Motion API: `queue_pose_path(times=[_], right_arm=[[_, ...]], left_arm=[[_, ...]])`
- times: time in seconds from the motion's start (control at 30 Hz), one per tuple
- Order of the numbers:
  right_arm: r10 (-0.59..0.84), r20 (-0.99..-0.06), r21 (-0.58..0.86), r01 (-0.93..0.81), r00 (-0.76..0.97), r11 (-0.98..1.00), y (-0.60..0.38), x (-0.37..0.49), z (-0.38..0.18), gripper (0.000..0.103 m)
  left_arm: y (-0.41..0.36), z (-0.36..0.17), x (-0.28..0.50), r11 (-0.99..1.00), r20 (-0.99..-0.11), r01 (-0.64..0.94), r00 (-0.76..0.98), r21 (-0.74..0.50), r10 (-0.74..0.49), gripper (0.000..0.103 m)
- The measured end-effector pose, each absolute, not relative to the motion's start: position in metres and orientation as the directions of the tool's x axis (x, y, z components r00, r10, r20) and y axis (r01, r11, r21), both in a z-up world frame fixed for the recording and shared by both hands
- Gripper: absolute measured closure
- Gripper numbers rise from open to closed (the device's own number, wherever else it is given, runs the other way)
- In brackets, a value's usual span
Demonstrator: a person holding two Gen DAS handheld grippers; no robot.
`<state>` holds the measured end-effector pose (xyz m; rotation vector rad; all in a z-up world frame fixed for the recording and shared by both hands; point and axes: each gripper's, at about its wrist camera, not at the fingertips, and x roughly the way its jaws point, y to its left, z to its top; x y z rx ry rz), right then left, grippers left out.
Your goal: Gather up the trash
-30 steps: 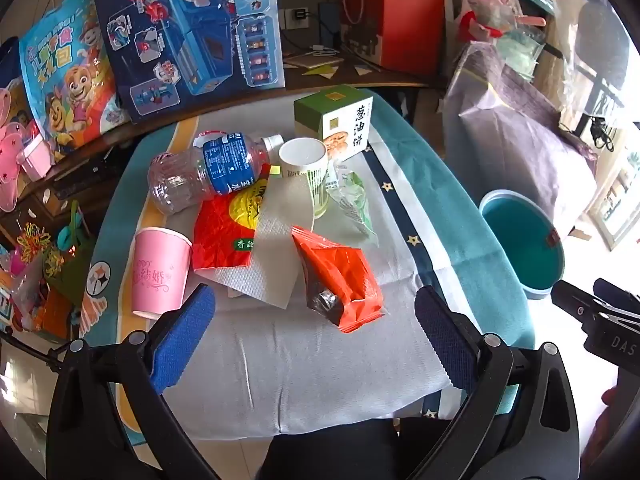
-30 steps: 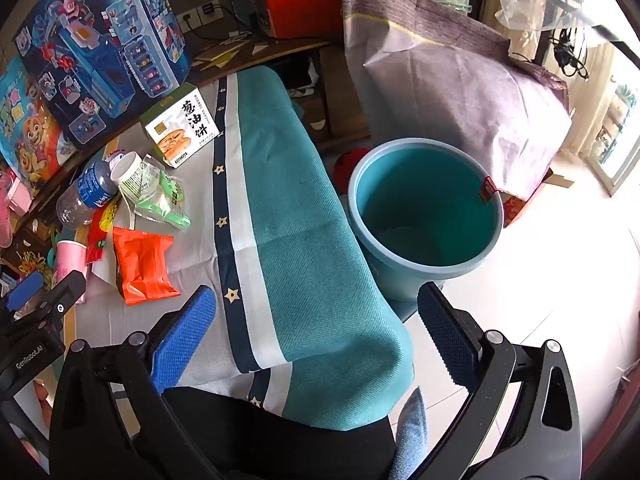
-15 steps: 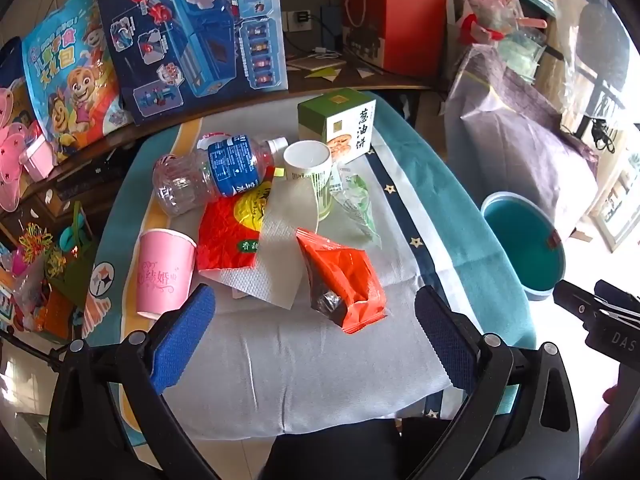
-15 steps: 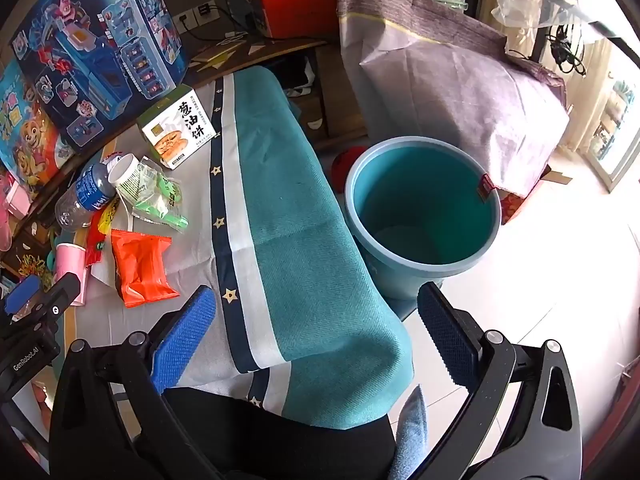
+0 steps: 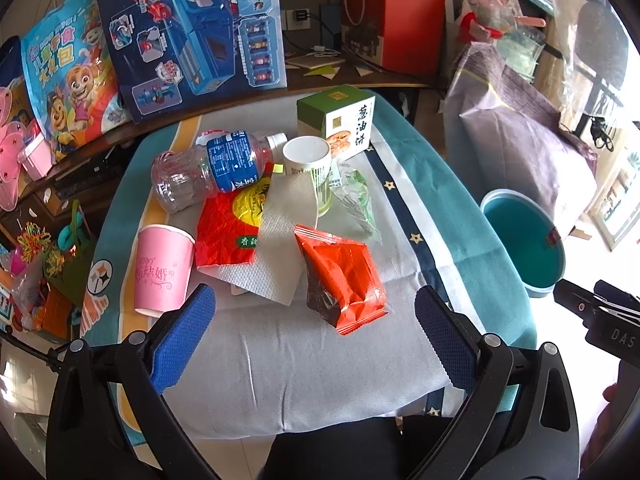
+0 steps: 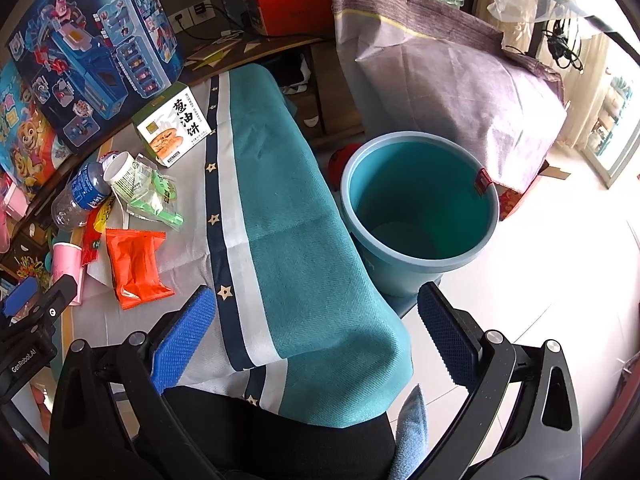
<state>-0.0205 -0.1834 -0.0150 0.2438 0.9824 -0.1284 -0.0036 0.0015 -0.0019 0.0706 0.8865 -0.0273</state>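
Where a cloth [image 5: 436, 196] of teal, white and navy bands with small stars is draped over the table, the trash is heaped on its pale central panel: an orange wrapper [image 5: 340, 276], a paper towel [image 5: 280, 232], a red packet [image 5: 228, 228], a pink cup [image 5: 160, 268], a plastic bottle [image 5: 208, 168], a white cup [image 5: 308, 160] and a green box [image 5: 340, 124]. A teal bin [image 6: 420, 208] is seen on the tiled floor beside the table. Toy boxes [image 5: 192, 28] and a woven sack [image 6: 452, 80] are stacked behind. The left gripper [image 5: 316, 332] and right gripper [image 6: 320, 332] are held spread wide, nothing between their pads.
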Motion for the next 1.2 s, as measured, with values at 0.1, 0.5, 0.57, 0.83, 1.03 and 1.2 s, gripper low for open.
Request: queue_pose_path(times=[0.1,0.5,0.57,0.83,1.03,1.2], right_arm=[[0.0,-0.836,0.143,0.217,0.549,0.966,-0.183,-0.021,-0.015,0.006],[-0.001,-0.842,0.135,0.211,0.54,0.968,-0.178,-0.02,-0.019,0.006],[-0.001,-0.843,0.135,0.213,0.537,0.968,-0.178,-0.019,-0.019,0.006],[-0.001,-0.849,0.132,0.214,0.529,0.968,-0.178,-0.019,-0.021,0.006],[-0.003,-0.853,0.128,0.214,0.522,0.968,-0.177,-0.018,-0.023,0.006],[-0.002,-0.861,0.126,0.215,0.509,0.968,-0.176,-0.016,-0.026,0.006]], left_arm=[[0.002,-0.003,-0.004,0.997,-0.774,0.051,0.633,0.051,0.007,0.003],[0.01,-0.005,-0.006,0.998,-0.774,0.047,0.633,0.04,0.002,0.003],[0.012,-0.006,-0.006,0.998,-0.776,0.048,0.631,0.037,-0.001,0.003],[0.013,-0.008,-0.005,0.998,-0.778,0.046,0.629,0.034,-0.003,0.003],[0.013,-0.008,-0.005,0.998,-0.779,0.046,0.627,0.031,-0.005,0.003],[0.015,-0.014,-0.005,0.999,-0.784,0.046,0.62,0.024,-0.01,0.003]])
